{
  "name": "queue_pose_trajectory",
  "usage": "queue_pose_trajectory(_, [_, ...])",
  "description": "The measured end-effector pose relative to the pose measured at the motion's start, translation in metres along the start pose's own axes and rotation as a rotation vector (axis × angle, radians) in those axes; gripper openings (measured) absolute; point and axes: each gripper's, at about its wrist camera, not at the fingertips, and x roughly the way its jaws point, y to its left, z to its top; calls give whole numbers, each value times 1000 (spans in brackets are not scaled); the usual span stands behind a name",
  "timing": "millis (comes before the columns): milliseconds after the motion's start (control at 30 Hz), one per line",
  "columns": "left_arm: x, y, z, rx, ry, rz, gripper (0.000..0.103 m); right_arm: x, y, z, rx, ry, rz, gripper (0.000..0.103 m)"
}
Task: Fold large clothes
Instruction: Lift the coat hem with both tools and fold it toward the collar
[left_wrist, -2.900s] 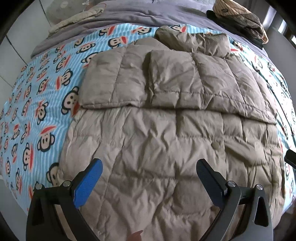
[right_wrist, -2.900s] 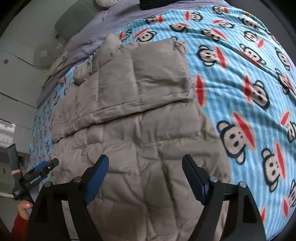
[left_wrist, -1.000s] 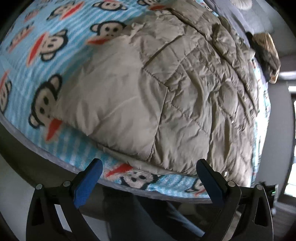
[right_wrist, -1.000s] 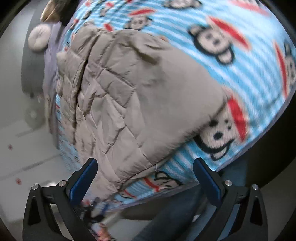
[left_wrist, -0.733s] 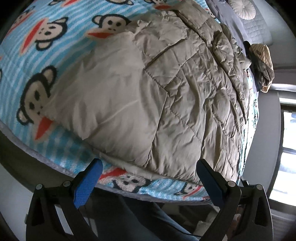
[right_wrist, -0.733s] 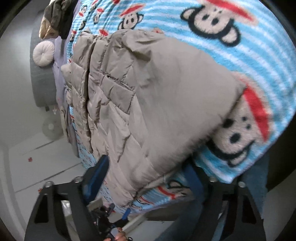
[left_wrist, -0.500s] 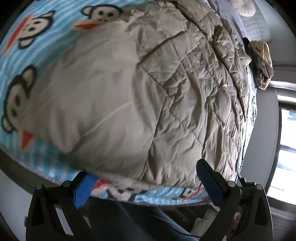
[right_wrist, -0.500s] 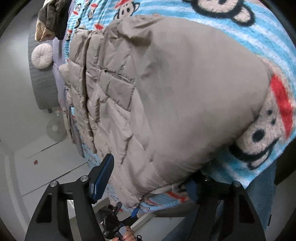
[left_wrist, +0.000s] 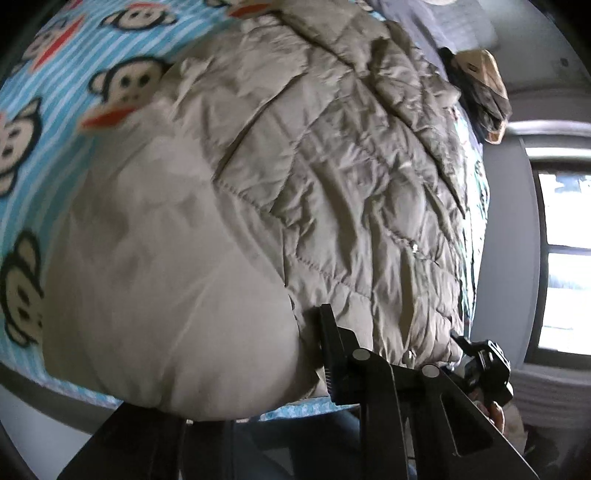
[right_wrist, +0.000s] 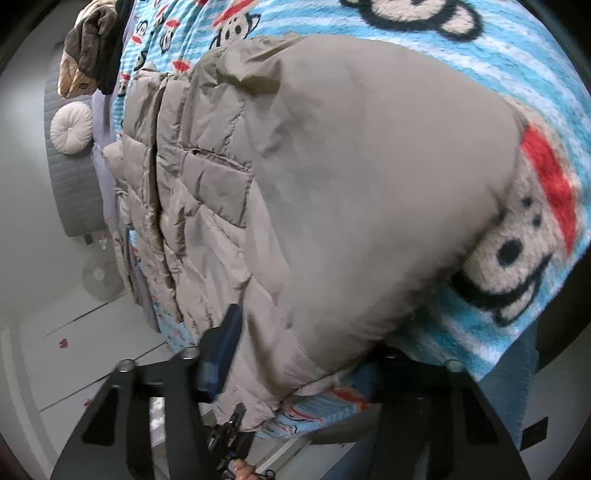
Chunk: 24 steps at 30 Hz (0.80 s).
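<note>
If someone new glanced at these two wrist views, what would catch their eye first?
First, the puffy taupe quilted jacket filling both views, its near hem bulging over the bed edge. Next, the bright blue monkey-print blanket under it. Then the left gripper and right gripper, jaws closing on that hem, at the bottom of each view.

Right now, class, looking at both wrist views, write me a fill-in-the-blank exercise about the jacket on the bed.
1. The quilted jacket is ____ in colour.
2. It lies on a blue striped blanket printed with ____.
3. Both grippers are working at the jacket's ____ hem edge.

Missing words: beige; monkeys; near
</note>
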Motion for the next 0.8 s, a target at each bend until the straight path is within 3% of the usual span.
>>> queue_pose_trajectory(67, [-4,-5,4,21,0,-5,17,-2,-1,-3,4,-21,-10,29])
queue_pose_trajectory(167, [-10,-12,9,39,-4,-11,17,-6,2,-6,-1,-58,-12,14])
queue_pose_trajectory(433, [-51,-56,46,112,-126,-40,12,-20,54,-7,-153,-64,16,9])
queue_pose_trajectory(633, [-82,-101,97,109,-290,-47,12,-30,143,27,-343,-46,48,9])
queue_pose_trajectory(800, [-92,-150,154,136,-418,12,12,-26,233,66,-521,-21,71,9])
